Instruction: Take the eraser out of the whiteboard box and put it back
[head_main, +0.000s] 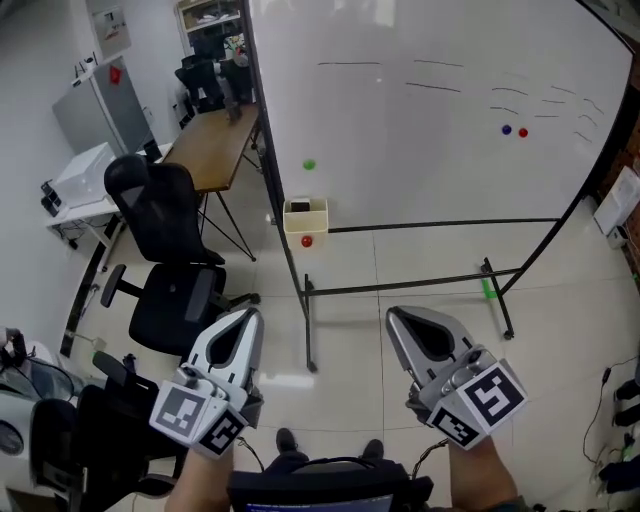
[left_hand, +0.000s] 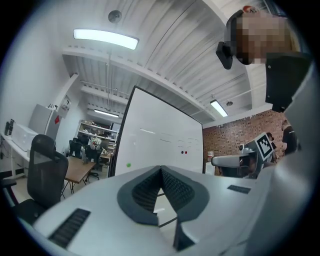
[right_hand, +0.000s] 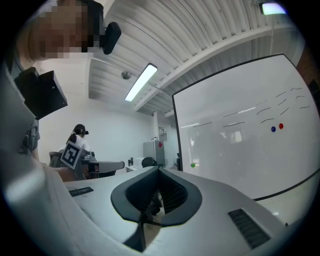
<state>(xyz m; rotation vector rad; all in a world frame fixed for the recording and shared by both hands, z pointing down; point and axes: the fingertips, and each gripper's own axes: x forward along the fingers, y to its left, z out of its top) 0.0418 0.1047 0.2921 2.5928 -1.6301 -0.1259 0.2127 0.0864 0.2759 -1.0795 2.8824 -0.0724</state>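
A cream whiteboard box (head_main: 305, 218) hangs at the lower left edge of the large whiteboard (head_main: 430, 130), with a red magnet (head_main: 307, 241) just under it. The eraser does not show; the box's inside is too small to read. My left gripper (head_main: 252, 318) and right gripper (head_main: 394, 318) are held level side by side, well short of the board and pointing at it. In the left gripper view the left gripper (left_hand: 161, 171) has its tips together and nothing between them. The right gripper (right_hand: 159, 172) is likewise shut and empty.
The whiteboard stand's bars and feet (head_main: 400, 288) lie on the tiled floor between me and the board. Black office chairs (head_main: 165, 250) and a wooden table (head_main: 215, 145) stand at the left. A green marker-like thing (head_main: 489, 288) lies by the right foot.
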